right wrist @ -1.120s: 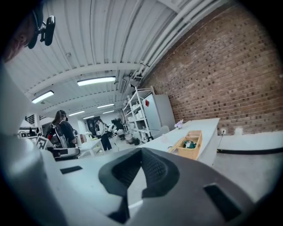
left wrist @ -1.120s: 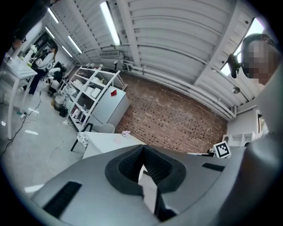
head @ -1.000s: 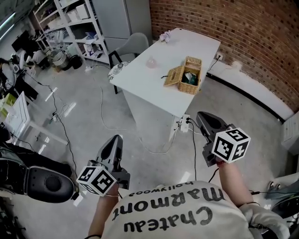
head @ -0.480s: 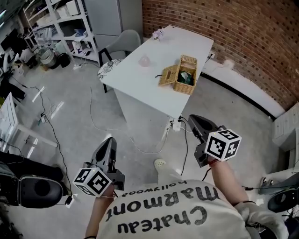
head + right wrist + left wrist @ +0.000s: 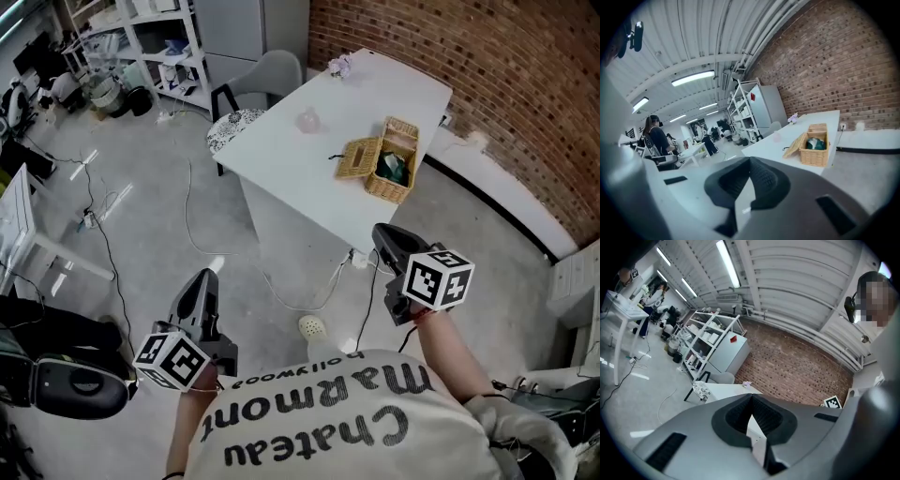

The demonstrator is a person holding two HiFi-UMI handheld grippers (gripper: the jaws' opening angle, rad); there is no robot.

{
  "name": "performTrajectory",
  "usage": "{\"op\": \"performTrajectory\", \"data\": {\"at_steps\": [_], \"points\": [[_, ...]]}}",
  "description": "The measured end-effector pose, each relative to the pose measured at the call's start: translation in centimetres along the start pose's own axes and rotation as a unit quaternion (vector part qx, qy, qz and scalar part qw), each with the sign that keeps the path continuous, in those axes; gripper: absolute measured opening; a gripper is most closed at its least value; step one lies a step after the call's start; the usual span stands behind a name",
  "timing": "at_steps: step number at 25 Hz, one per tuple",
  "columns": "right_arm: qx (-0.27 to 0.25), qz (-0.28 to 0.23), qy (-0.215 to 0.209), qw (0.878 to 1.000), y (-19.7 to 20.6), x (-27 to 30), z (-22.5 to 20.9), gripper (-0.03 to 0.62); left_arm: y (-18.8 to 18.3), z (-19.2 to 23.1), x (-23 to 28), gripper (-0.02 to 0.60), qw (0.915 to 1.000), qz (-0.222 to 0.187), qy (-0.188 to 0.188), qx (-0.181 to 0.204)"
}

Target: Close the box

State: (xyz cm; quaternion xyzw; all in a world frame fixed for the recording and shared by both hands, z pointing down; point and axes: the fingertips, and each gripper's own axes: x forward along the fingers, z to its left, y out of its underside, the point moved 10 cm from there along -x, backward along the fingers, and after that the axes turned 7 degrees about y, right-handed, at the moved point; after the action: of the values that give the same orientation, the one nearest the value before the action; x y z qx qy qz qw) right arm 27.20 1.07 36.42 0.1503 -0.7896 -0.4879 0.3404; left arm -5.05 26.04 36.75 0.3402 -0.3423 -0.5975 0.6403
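Though left gripper (image 5: 204, 277) and right gripper (image 5: 383, 232) have fingers closed, box (image 5: 813, 157) contents (image 5: 816, 143) look indistinct.

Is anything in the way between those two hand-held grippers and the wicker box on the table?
Nothing visible blocks them. The open wicker box sits on the white table, close to its edge, well ahead of the left gripper and the right gripper. Between them lie only bare floor and a loose cable.
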Motion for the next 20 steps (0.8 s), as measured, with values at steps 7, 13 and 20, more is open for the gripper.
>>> {"op": "performTrajectory", "data": {"at_steps": [7,13,20], "points": [[-0.029,0.001,-0.014,0.999,-4.6,5.8,-2.2,0.003,-2.0,1.3,3.9,0.000,0.9992,-0.025,-0.031,0.000],[-0.039,0.003,-0.024,0.999,-7.9,11.6,-4.3,0.003,-3.0,3.0,7.0,0.000,0.9972,-0.045,-0.060,0.003],[-0.093,0.045,-0.036,0.994,-9.0,18.6,-6.7,0.005,-2.9,5.0,10.3,0.000,0.9943,-0.060,-0.089,-0.001]]}}
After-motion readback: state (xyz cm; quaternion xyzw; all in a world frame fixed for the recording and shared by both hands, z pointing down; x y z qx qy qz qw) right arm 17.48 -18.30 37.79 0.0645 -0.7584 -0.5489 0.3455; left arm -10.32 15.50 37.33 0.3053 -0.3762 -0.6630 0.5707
